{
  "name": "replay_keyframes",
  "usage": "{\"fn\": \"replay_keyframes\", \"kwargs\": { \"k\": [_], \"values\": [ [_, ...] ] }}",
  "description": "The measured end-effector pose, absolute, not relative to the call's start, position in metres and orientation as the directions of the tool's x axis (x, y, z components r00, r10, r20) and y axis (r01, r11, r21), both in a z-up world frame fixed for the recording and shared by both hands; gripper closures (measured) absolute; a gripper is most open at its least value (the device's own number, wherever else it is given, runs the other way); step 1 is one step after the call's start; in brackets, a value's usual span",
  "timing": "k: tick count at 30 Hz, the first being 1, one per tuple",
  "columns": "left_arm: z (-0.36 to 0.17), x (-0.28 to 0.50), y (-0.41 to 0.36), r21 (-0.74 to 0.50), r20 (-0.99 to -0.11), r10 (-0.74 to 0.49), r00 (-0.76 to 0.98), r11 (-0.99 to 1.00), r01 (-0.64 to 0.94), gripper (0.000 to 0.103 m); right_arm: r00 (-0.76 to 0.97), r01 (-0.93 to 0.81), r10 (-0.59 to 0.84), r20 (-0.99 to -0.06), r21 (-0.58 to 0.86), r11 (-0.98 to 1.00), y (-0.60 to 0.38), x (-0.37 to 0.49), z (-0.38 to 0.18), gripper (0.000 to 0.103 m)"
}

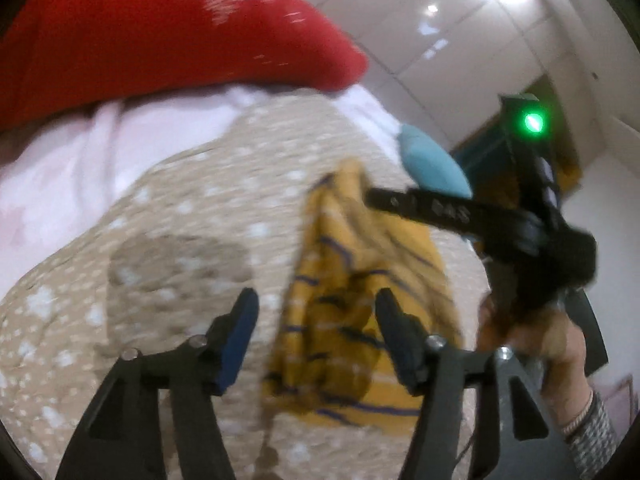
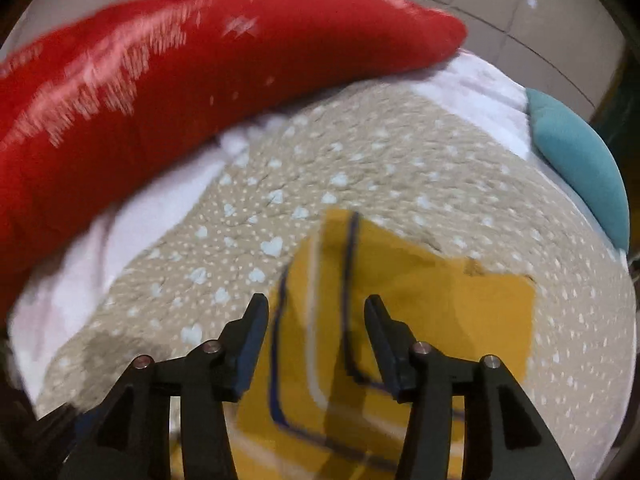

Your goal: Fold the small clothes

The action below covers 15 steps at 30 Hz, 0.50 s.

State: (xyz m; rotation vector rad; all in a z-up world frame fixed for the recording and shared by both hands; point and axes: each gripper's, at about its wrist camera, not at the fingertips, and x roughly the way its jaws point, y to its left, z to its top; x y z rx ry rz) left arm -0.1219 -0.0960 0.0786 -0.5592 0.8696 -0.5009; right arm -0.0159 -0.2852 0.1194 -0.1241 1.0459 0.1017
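Note:
A small yellow garment with dark blue and white stripes [image 1: 352, 320] lies crumpled on the beige heart-print bedspread [image 1: 180, 200]. My left gripper [image 1: 316, 300] is open just above its near left part, holding nothing. The right gripper's black body [image 1: 520, 232] shows in the left wrist view, over the garment's right side. In the right wrist view the garment [image 2: 420, 320] lies directly under my right gripper [image 2: 316, 306], which is open and empty. The picture is blurred by motion.
A large red pillow [image 2: 200, 72] lies at the far side of the bed over a white sheet [image 2: 140, 216]. A teal cushion [image 2: 580, 160] sits at the right edge. White floor tiles [image 1: 460, 40] lie beyond the bed.

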Motion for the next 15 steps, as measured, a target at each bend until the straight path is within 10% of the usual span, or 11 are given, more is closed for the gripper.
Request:
{"fn": "replay_keyframes", "kwargs": {
  "k": [12, 15],
  "values": [
    [0.043, -0.098, -0.115, -0.645, -0.678, -0.619, 0.397, 0.76, 0.082, 0.053, 0.521, 0.137, -0.062, -0.851, 0.012, 0.991, -0.403, -0.098, 0.126, 0.048],
    [0.047, -0.102, -0.106, -0.683, -0.624, -0.649, 0.436, 0.724, 0.099, 0.049, 0.542, 0.139, 0.088, -0.836, 0.192, 0.972, -0.421, -0.11, 0.12, 0.029]
  ]
}}
